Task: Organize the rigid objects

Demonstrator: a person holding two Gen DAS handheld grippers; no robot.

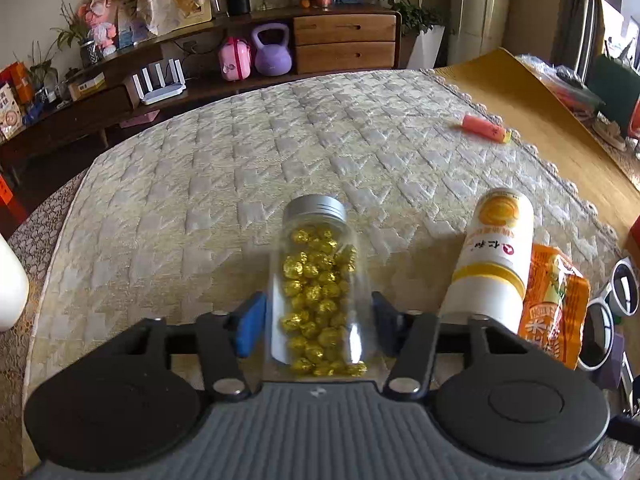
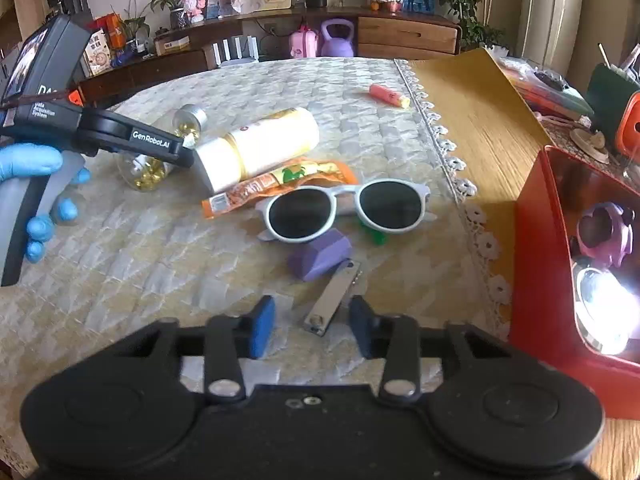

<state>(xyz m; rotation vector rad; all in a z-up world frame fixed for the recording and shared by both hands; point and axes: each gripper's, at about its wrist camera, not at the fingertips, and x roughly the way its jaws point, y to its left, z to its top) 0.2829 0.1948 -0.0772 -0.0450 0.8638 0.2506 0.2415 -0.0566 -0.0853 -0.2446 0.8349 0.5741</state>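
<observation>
My left gripper [image 1: 318, 326] is shut on a clear jar of gold foil balls [image 1: 318, 280] with a silver lid; the jar lies between the blue pads. In the right wrist view the jar [image 2: 150, 168] is held tilted just above the cloth. A white and yellow can [image 1: 494, 256] lies beside it, also seen in the right wrist view [image 2: 260, 148]. My right gripper [image 2: 312, 330] is open, with a metal nail clipper [image 2: 332, 300] lying between its fingertips. White sunglasses [image 2: 344, 208], a purple block [image 2: 318, 258] and an orange snack packet [image 2: 276, 184] lie beyond.
A red box [image 2: 536, 240] stands at the right holding a purple object and a shiny thing. A pink tube [image 2: 388, 95] lies far across the quilted cloth [image 2: 160, 264]. A green piece [image 2: 374, 236] sits under the sunglasses. A shelf unit runs along the back.
</observation>
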